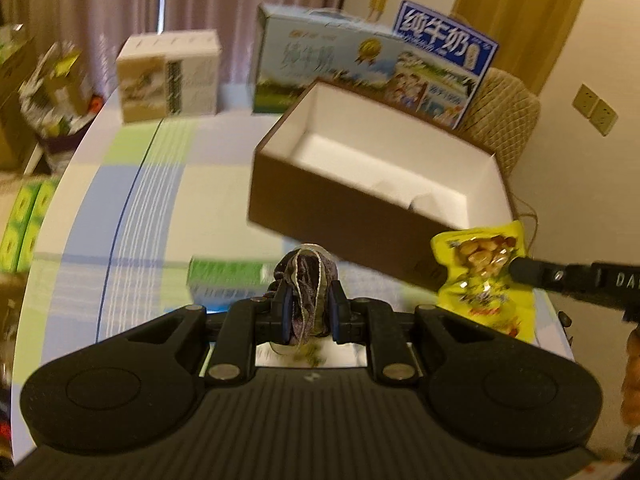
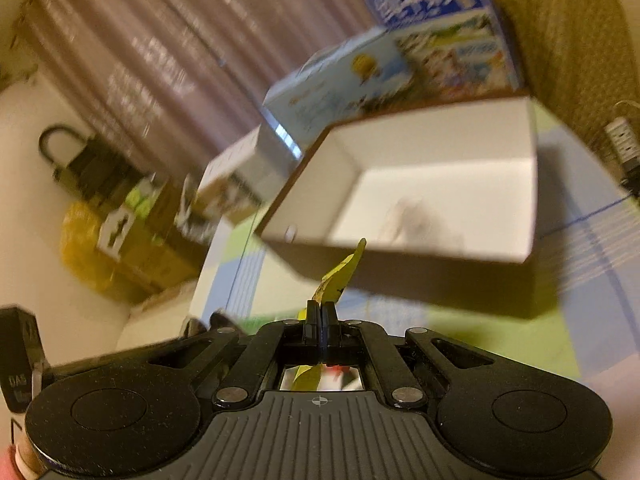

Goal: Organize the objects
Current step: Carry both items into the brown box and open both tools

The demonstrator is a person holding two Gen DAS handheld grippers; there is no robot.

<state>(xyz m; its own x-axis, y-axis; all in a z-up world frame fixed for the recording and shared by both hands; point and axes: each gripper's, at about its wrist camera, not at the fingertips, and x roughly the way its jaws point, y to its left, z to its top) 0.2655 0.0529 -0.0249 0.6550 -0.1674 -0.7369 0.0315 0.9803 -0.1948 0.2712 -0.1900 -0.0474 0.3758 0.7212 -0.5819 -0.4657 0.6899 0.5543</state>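
Both grippers are loaded and held above the counter (image 1: pixel 132 184), just short of the open brown box (image 1: pixel 472 168) with the white lining. The left gripper (image 1: pixel 311 306) is clenched on a dark crumpled packet (image 1: pixel 310 276), its near side by the box's front wall. The right gripper (image 2: pixel 320 316) has its jaws pressed tight on the edge of a yellow snack pouch (image 1: pixel 486 276), which hangs by the box's near right corner. The step in hand looks like carrying both items to the box. Something pale may already lie inside, though blur makes that uncertain. Next, each gripper needs to rise over the front rim, reach above the white floor, and only then let go.
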